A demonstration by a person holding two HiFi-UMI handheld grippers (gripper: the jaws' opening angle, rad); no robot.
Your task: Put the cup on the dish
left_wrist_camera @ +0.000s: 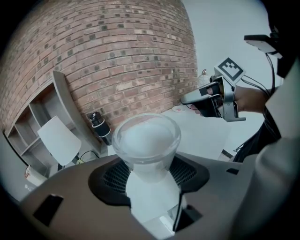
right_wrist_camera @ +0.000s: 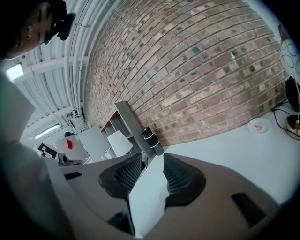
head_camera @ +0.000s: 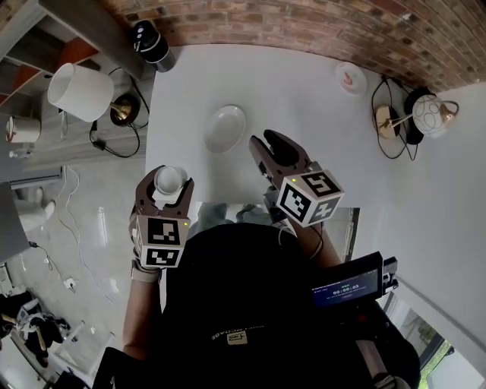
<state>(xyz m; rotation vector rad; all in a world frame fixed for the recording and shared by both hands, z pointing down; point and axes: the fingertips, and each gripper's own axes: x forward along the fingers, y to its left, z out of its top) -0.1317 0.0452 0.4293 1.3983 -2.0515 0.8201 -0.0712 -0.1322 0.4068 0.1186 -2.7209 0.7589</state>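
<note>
Left gripper [head_camera: 167,181] has its fingers [left_wrist_camera: 188,174] clamped on the cup [head_camera: 169,179], one pad on each side of its lower half. From the left gripper view the cup [left_wrist_camera: 146,139] stands upright, mouth up, pale and frosted. The inside reads plain white and I can't tell if anything is in it. It sits over the near left part of the counter [head_camera: 304,114], and I can't tell whether its base touches the top.

The dish [head_camera: 225,128] lies flat on the counter, further in and a little right of the cup, apart from it. Its hollow shows bare white.

Right gripper [head_camera: 264,138] hangs just right of the dish, pointing away from me. In its own view the fingers [right_wrist_camera: 180,180] stand a little apart with only white counter showing in the gap, so they grip nothing.

At the far right corner lies a small saucer [head_camera: 351,77] with a red mark in it. At the far left corner, a black canister [head_camera: 152,44] stands by the brick wall [head_camera: 304,23]
</note>
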